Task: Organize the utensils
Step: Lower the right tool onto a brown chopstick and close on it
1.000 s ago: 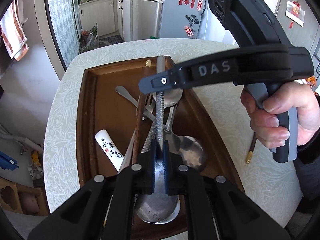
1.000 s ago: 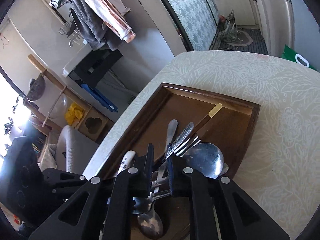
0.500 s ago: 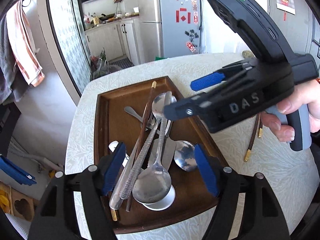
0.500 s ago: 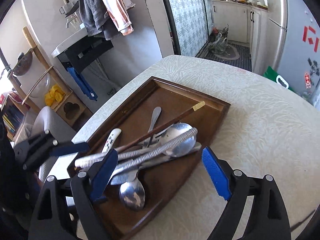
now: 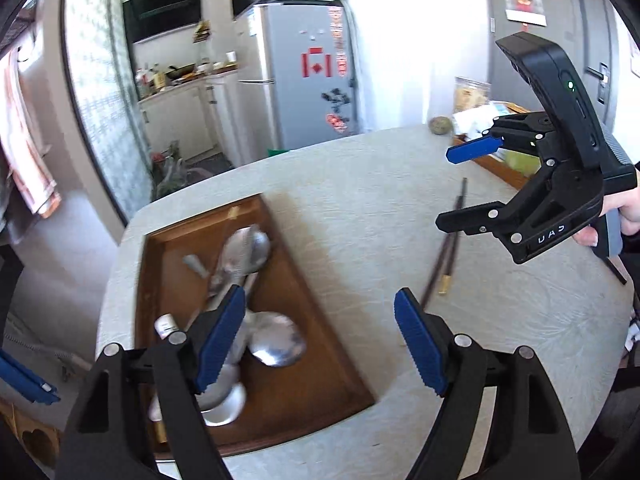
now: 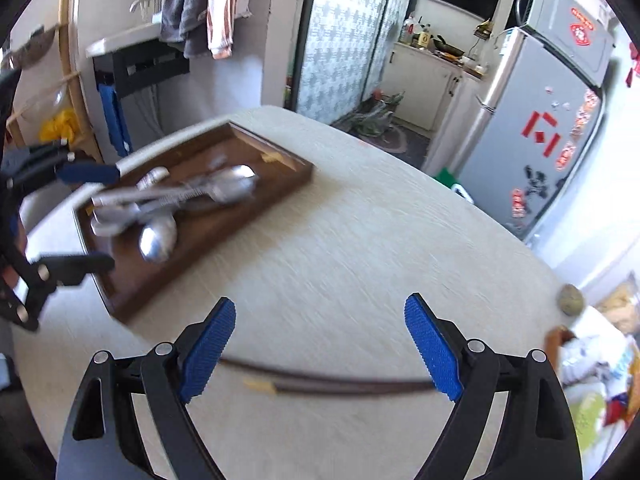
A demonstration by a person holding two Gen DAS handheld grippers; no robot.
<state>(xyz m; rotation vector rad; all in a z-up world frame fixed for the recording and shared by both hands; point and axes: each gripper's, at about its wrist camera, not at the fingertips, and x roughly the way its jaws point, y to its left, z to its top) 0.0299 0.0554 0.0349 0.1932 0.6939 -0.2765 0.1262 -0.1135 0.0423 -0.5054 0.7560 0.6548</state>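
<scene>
Kitchen: behind the table we are seeing a grey fridge with red stickers, a counter with bottles, and towels hanging on the wall.
Table: a pale patterned cloth is covering the round table; both views are blurring with movement.
Tray: a dark wooden tray is sitting on the table's left part in the left wrist view, and we are seeing it again at the upper left in the right wrist view.
Utensils: metal spoons and other cutlery are lying piled lengthwise inside the tray; a white handle is poking out beside them.
Chopsticks: dark chopsticks with a pale tip are lying on the cloth, outside the tray and well apart from it.
Left gripper: we are holding the left gripper above the tray's near right corner; its jaws are opening, with nothing gripped between the blue pads.
Right gripper: we are holding the right gripper just above the chopsticks, fingers spread wide and released, touching nothing that we can tell; the chopsticks are running across the gap between its pads.
Hand: a person's hand is gripping the right gripper's handle at the right edge of the left wrist view.
</scene>
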